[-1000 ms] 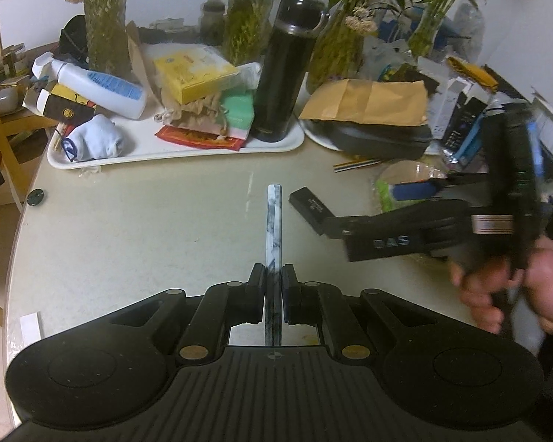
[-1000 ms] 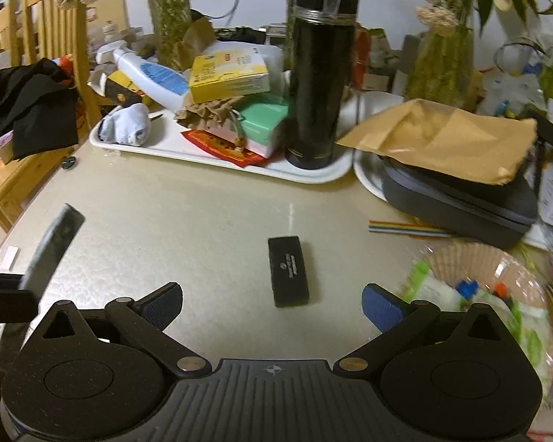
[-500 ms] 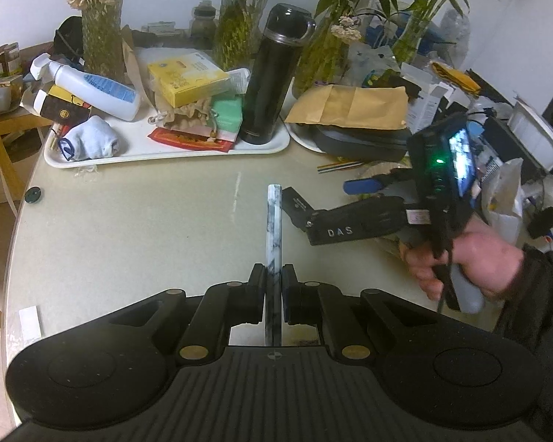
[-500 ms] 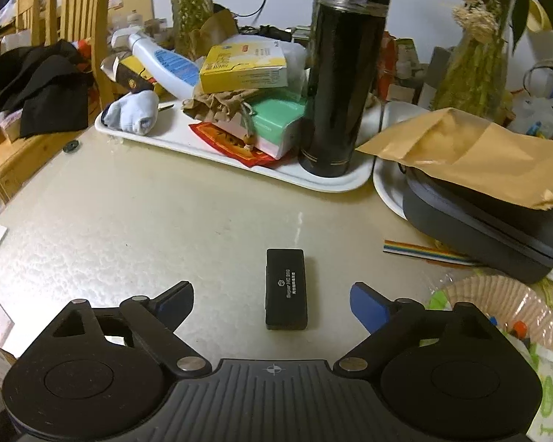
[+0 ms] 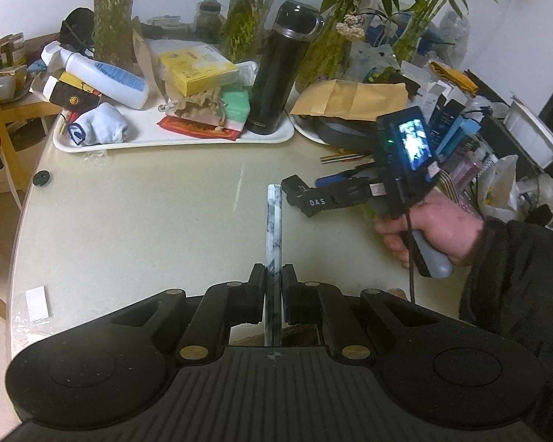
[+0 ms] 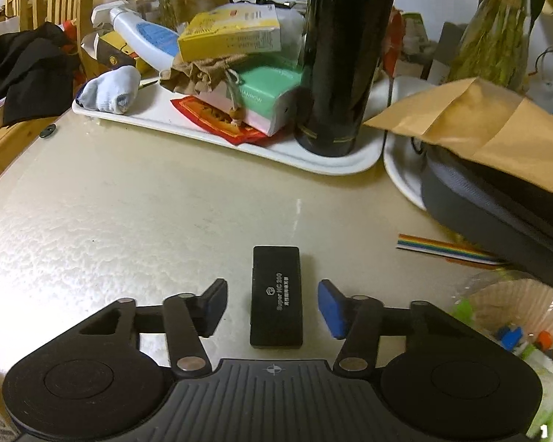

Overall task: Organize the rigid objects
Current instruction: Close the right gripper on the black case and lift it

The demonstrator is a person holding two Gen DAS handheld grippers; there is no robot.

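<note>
Since the earlier frames, the right gripper is seen lowered toward the tabletop, and its jaws have just been closing; the small black box now lies between the blue pads, which stand just beside its long sides without touching. No grip is yet made there. The left gripper is shown with its fingers pressed together on a thin flat marbled strip, held on edge above the table and pointing away from the camera.

Progress is judged as early to middle: one rigid piece is in hand but not placed, a second is only bracketed, and the white tray at the far side is already crowded around a black flask, a yellow carton, a white bottle and a rolled sock.

The box is a matte, sharp-edged rectangular block with faint printed lettering on top. The strip is smooth, narrow and veined white and grey. The tabletop is pale and glossy, with a pebbled sheen under the light. To the right, a dark moulded case is seen under a creased brown envelope.
</note>
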